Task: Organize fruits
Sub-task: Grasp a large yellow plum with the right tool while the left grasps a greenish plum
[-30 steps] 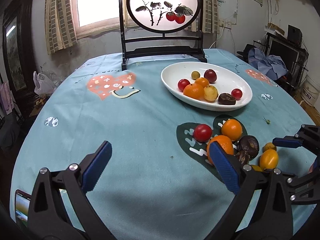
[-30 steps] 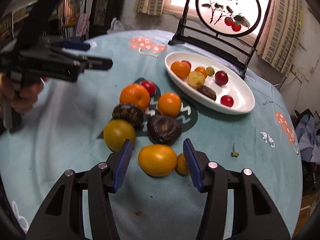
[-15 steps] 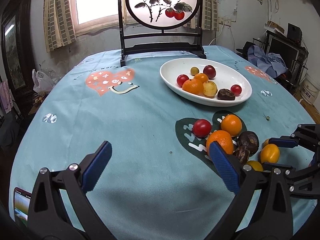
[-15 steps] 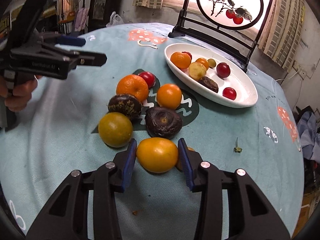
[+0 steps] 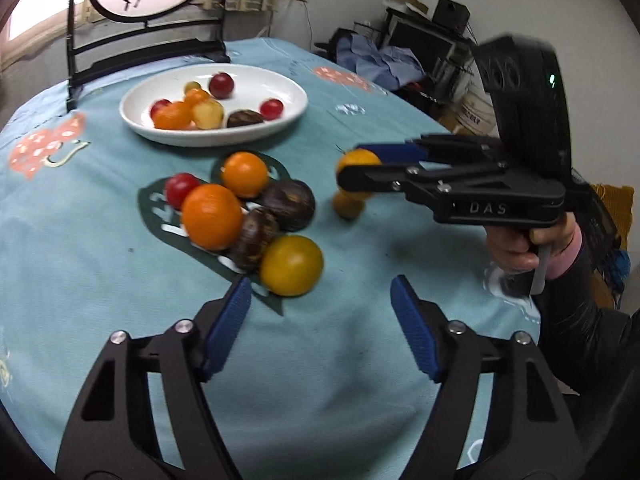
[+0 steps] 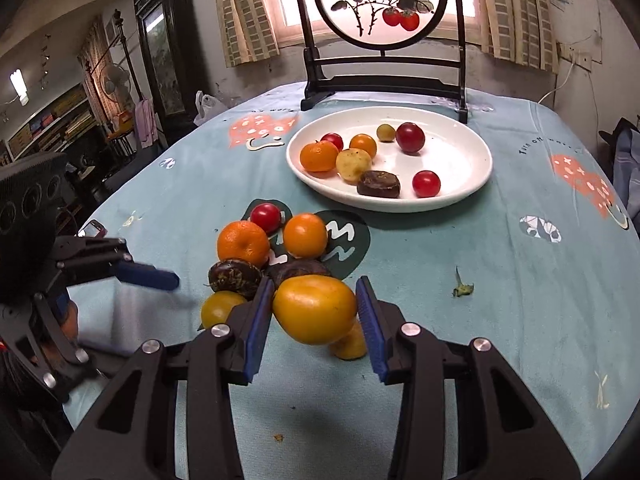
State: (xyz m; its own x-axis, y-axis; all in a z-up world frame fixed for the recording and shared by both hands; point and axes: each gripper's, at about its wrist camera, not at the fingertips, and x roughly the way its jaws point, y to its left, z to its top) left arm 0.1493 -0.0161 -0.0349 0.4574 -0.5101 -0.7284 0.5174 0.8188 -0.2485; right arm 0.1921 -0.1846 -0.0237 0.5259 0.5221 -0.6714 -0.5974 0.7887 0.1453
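Observation:
My right gripper [image 6: 316, 312] is shut on a yellow-orange tomato [image 6: 315, 309] and holds it above the teal tablecloth; it also shows in the left wrist view [image 5: 358, 171]. A small yellow fruit [image 6: 350, 345] lies under it. My left gripper [image 5: 320, 332] is open and empty, just short of a yellow tomato [image 5: 291, 265]. Loose fruit lies in a cluster: two oranges [image 6: 243, 242] [image 6: 305, 235], a red tomato [image 6: 265, 217] and two dark passion fruits [image 6: 235, 277]. The white oval plate [image 6: 460, 160] holds several fruits.
A black-framed round painted screen [image 6: 380, 4] stands behind the plate. A small green stem [image 6: 463, 289] lies on the cloth at the right. A phone [image 6: 93, 229] lies near the table's left edge. Furniture and clothes stand beyond the table [image 5: 380, 60].
My right gripper has closed on the yellow-orange tomato and lifted it off the cloth. My left gripper has swung right, toward the fruit cluster and the yellow tomato.

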